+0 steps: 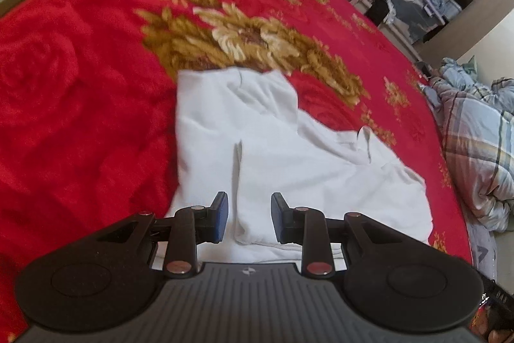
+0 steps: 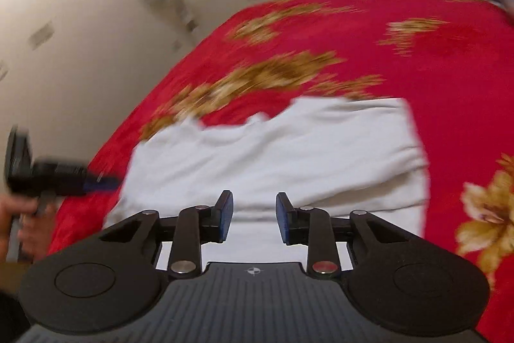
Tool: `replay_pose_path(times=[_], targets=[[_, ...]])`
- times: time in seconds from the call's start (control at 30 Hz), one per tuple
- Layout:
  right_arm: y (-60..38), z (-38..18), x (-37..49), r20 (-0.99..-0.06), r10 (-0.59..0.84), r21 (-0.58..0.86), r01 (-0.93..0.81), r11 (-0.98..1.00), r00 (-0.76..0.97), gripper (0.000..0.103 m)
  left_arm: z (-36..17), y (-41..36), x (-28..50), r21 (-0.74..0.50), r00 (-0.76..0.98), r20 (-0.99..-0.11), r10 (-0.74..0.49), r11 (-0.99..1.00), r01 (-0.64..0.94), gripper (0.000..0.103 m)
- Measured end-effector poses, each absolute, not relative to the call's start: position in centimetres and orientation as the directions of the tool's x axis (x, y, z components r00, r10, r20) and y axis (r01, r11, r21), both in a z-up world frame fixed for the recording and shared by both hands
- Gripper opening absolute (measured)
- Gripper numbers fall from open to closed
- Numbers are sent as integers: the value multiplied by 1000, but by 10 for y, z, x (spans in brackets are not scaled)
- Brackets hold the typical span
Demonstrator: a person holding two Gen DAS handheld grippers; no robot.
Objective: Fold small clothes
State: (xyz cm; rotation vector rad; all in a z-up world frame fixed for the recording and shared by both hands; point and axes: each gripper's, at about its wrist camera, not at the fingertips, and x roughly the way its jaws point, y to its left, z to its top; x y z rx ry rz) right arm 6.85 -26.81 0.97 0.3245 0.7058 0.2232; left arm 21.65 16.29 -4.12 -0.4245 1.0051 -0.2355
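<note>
White garment [image 1: 257,150] flat on red blanket [image 1: 80,69], partly folded, long axis crosswise in right wrist view. Left gripper [image 1: 249,219] and right gripper [image 2: 253,219] agape, empty, over near hem; neither clearly nearer.

Soft, even indoor light, no glare. Left wrist view mostly sharp; fisheye bends the red floral plush blanket [image 1: 80,60] at its edges. Right wrist view motion-smeared throughout; white cotton garment [image 2: 276,156] edges streaked, perhaps slightly overexposed.
</note>
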Motion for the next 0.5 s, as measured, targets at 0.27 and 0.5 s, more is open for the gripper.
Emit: replay_pose_path(times=[0.27, 0.5], targets=[[-350, -4, 90, -584, 142, 469, 189, 863, 799, 34, -66, 131, 225, -329, 482, -820, -309, 943, 44, 1], [-380, -17, 120, -591, 132, 509, 242, 826, 796, 34, -25, 170, 203, -184, 616, -779, -115, 982, -49, 2]])
